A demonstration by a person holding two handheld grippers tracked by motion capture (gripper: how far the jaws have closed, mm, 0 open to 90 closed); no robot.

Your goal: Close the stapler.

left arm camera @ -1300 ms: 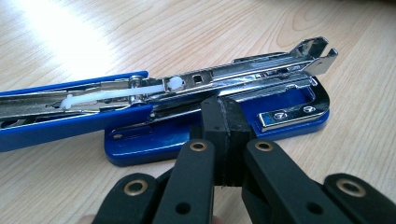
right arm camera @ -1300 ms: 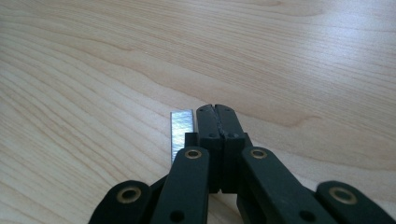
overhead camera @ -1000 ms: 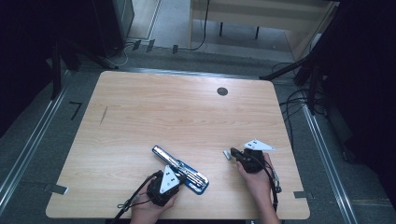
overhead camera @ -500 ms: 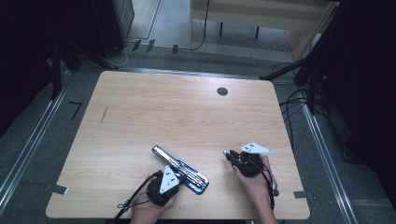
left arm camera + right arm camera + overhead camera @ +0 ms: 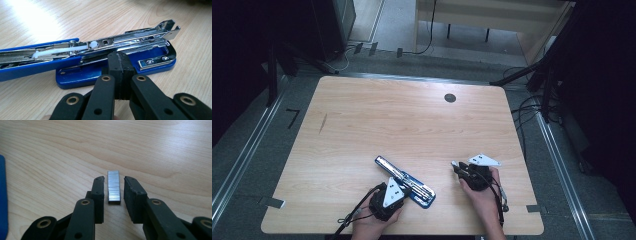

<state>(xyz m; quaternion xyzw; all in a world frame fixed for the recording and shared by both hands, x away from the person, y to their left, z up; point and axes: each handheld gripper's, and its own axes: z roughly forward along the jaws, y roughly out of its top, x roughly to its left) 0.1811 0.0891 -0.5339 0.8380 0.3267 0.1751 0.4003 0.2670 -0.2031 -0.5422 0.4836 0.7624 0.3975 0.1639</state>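
Observation:
A blue stapler (image 5: pixel 404 182) lies swung open on the wooden table (image 5: pixel 412 125), its chrome staple channel (image 5: pixel 125 40) exposed above the blue base (image 5: pixel 155 53). My left gripper (image 5: pixel 400 187) is shut with nothing between its pads, and its tip (image 5: pixel 120 62) sits at the near edge of the base. To the right, my right gripper (image 5: pixel 458 168) points down at the table. A short silver strip of staples (image 5: pixel 114 192) lies flat between its fingertips (image 5: pixel 113 183). The jaws have just been opening, and a gap shows on each side of the strip.
A dark round grommet hole (image 5: pixel 450 98) sits at the far right of the tabletop. Cables trail from both grippers over the near edge. The stapler's blue edge (image 5: pixel 2 200) shows at the left of the right gripper view. Dark stands and cables surround the table.
The right gripper has shifted slightly left and toward the near edge. The left gripper and the stapler have stayed in place.

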